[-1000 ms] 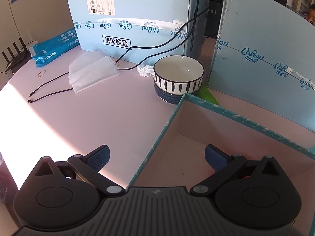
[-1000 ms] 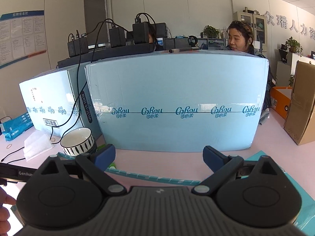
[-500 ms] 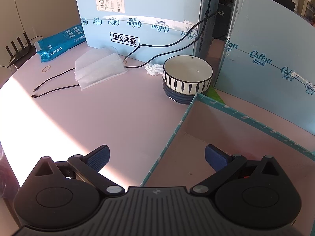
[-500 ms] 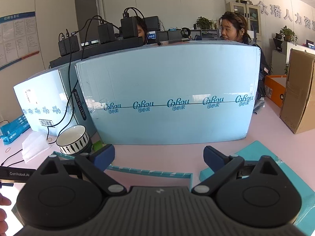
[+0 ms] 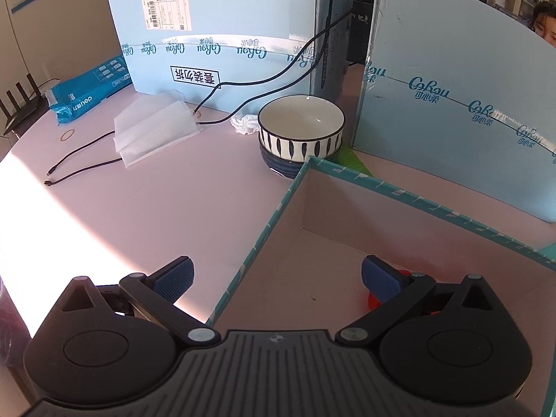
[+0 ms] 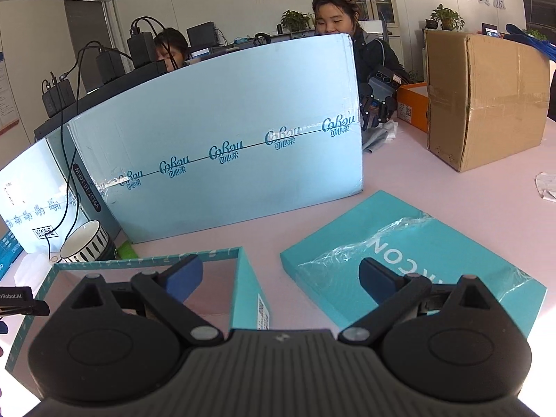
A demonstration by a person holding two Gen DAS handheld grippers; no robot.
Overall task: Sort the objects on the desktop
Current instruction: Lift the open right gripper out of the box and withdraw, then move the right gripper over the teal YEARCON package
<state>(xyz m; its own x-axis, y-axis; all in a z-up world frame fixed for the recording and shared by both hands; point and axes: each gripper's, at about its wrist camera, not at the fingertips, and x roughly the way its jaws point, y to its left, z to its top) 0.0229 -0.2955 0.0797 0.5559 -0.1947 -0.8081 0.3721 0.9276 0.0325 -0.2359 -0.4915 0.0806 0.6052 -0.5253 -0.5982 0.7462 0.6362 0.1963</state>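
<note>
— Pink desk (image 5: 156, 208) fills my left view, with sun on its near-left part. What do you see on it?

— On my left camera I see two stacked bowls: a white striped bowl (image 5: 301, 128) sitting in a dark blue bowl (image 5: 278, 165), close to the corner of the open teal box (image 5: 267, 226). Beside them lies a crumpled white tissue (image 5: 245, 123), and farther left a white foam pouch (image 5: 156, 132), a black cable (image 5: 80, 170) and a blue packet (image 5: 90, 87). Behind stand the tall light blue cartons (image 5: 222, 34).

— And the claws?

— My left gripper (image 5: 276, 278) is spread wide and holds nothing. Its left finger is over the desk, its right finger over the inside of the box, so the box wall passes between them. Near the right finger, inside the box, a small red thing (image 5: 373, 300) shows, but it is mostly hidden and I cannot tell what it is.

— The other one?

— My right gripper (image 6: 279, 278) is also wide apart and empty. It hovers over the right wall of the teal box (image 6: 243, 288). The box lid (image 6: 410, 260), with loose plastic wrap on it, lies flat on the desk just to the right. A brown carton (image 6: 483, 97) stands well behind it.
</note>
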